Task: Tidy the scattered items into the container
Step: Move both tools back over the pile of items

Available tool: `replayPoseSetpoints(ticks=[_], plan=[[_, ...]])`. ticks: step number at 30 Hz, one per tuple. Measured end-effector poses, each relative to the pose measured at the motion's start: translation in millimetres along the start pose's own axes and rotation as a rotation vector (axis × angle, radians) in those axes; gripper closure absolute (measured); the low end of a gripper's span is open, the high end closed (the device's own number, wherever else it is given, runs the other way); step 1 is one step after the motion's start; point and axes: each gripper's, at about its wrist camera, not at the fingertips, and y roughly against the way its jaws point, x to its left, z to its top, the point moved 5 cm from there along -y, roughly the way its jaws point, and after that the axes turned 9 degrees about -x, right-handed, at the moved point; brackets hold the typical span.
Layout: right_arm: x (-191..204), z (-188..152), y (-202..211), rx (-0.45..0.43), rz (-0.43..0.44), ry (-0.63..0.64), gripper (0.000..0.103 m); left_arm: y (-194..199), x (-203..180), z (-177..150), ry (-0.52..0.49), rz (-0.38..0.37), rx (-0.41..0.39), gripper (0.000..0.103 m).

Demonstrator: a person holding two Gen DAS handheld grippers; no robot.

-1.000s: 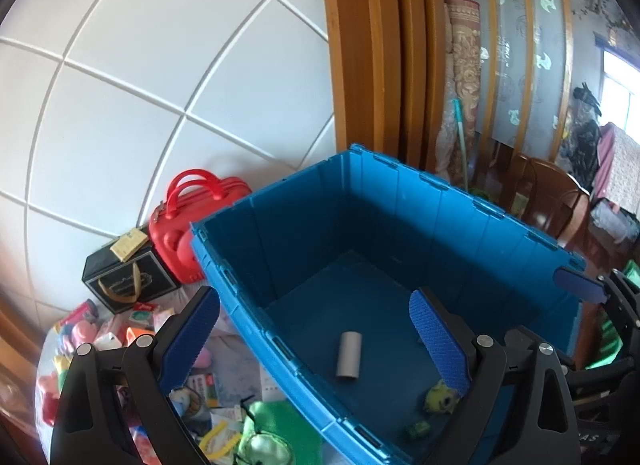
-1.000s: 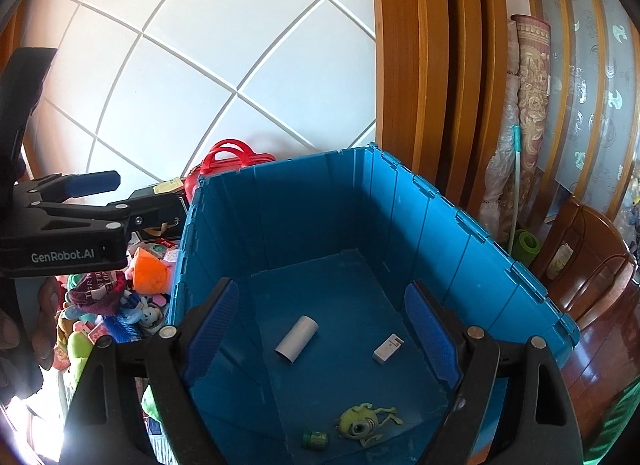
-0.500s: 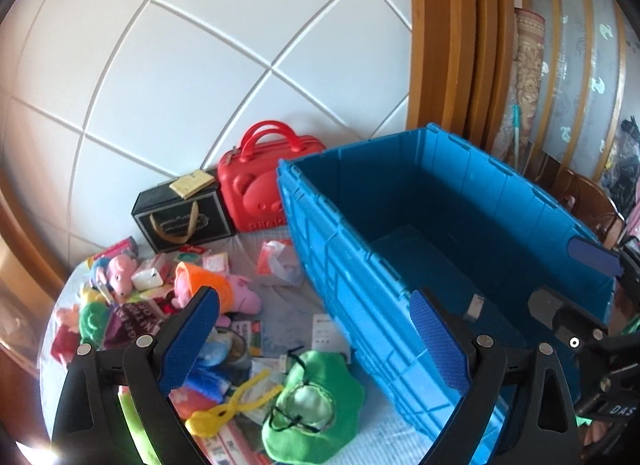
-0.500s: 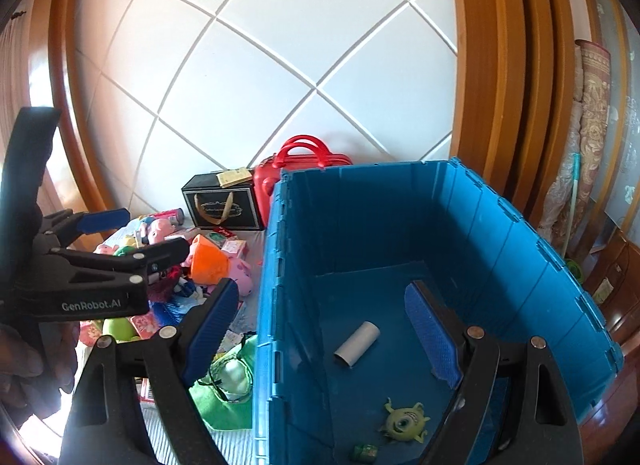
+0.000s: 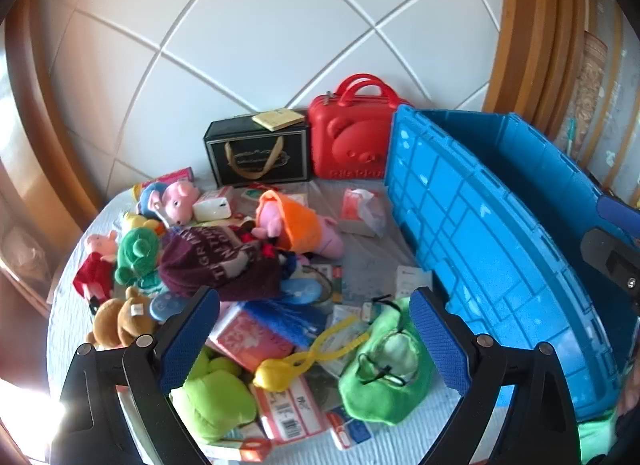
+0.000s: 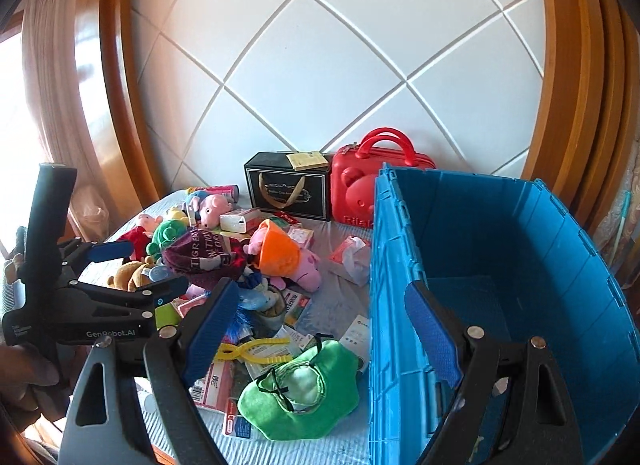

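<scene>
A big blue crate (image 5: 500, 233) stands on the right of a light cloth; it also shows in the right wrist view (image 6: 520, 265). Left of it lies a pile of toys: a green frog-shaped pouch (image 5: 384, 369) (image 6: 300, 393), a yellow clip (image 5: 308, 357), an orange-dressed pink plush (image 5: 296, 225), a maroon cloth (image 5: 216, 261), a brown bear (image 5: 120, 321). My left gripper (image 5: 316, 341) is open and empty above the pile. My right gripper (image 6: 320, 329) is open and empty, straddling the crate's left wall.
A red case (image 5: 352, 137) and a black gift box (image 5: 260, 157) stand against the white tiled wall. Wooden frames flank the wall. The left gripper's body (image 6: 80, 305) shows at the left of the right wrist view.
Both grippers have swung left, away from over the crate's inside toward the toy pile. Both stayed open and empty.
</scene>
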Motion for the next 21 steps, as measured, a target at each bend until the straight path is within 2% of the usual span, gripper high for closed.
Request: replayPoseSetpoints(ticks=[4, 8, 13, 16, 21], plan=[[33.9, -3.5, -17.0, 0.029, 0.026, 0.022, 0.018, -9.2, 57.3, -24.9, 0.051, 0.042, 0.05, 0.006], [72.5, -16.3, -46.0, 0.099, 0.082, 0.041, 0.018, -16.3, 117.6, -54.6, 0.09, 0.084, 0.099, 0.006], [137.5, -44.9, -83.9, 0.193, 0.157, 0.089, 0.018, -26.5, 192.1, -96.5, 0.134, 0.115, 0.167, 0.006], [180.7, -68.0, -113.2, 0.275, 0.233, 0.106, 0.018, -31.1, 231.2, -123.7, 0.172, 0.108, 0.218, 0.006], [250.5, -104.0, -151.5, 0.356, 0.307, 0.177, 0.018, -40.7, 273.7, -160.4, 0.137, 0.11, 0.27, 0.006]])
